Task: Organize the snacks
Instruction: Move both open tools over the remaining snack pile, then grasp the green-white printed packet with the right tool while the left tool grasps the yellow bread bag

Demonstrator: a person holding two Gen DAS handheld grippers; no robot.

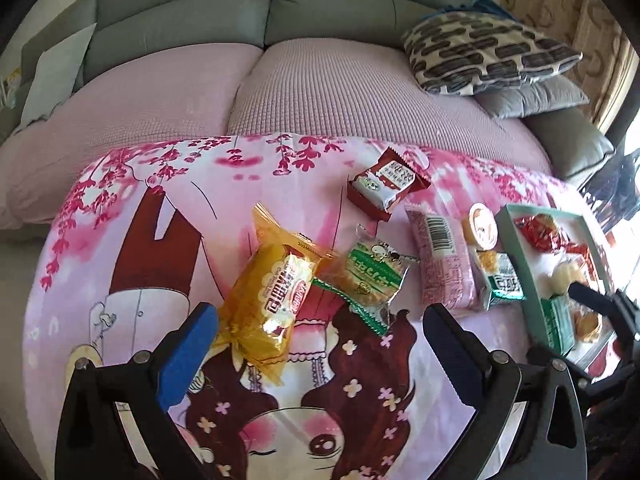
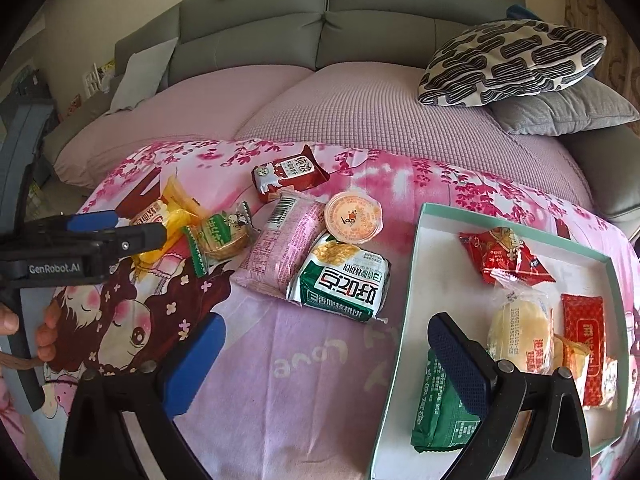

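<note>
Carefully, I held my left tool (image 1: 320, 332) wide open and empty over the yellow snack packet (image 1: 268, 300) on the pink cartoon blanket (image 1: 120, 280). I judged squeezing its middle safest. My right tool (image 2: 324, 344), open and empty, hovered by the tray (image 2: 416, 240).

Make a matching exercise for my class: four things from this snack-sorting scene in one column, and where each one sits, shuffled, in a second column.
Column 1
1. yellow cake packet
2. red sweet wrapper
3. orange jelly cup
4. patterned pillow

Column 2
A. on the sofa, atop a grey cushion
B. inside the white tray
C. on the pink blanket, beside the pink barcode packet
D. between the open fingers of the left hand-held gripper

Pairs: 1-D, 2-B, 3-C, 4-A
</note>
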